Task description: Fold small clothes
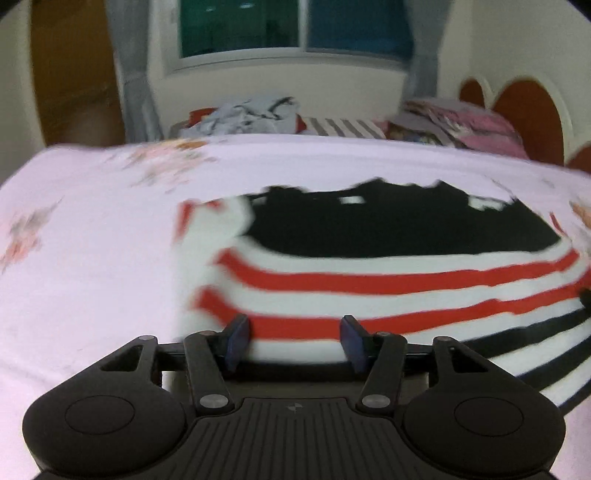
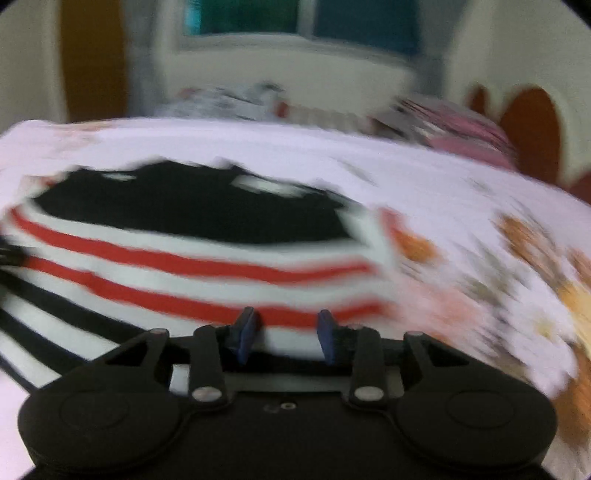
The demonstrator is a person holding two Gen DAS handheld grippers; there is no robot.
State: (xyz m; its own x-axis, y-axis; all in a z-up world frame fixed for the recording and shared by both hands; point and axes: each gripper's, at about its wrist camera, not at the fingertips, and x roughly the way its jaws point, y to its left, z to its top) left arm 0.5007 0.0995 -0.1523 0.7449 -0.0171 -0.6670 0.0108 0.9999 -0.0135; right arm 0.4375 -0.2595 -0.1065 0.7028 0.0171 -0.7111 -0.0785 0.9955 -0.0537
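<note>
hovering over striped shirt (image 1: 369,280) on bed sheet (image 1: 92,258): left tongs (image 1: 295,338) and right tongs (image 2: 287,334), both apart, empty

My left gripper (image 1: 295,341): matte black body, ribbed centre plate with a small pale mark, two round side housings, silver pivot screws, dark blue pads (image 1: 236,341). My right gripper (image 2: 286,334): same black linkage and silver screws, blue pads, smooth centre plate.

Two fisheye wrist cameras look forward and downward along their gripper fingers, close above a bed. Both share the striped garment (image 1: 369,280) (image 2: 207,273), the floral bedsheet (image 1: 92,258) (image 2: 461,258) and the far window (image 1: 295,26) (image 2: 303,22).
</note>
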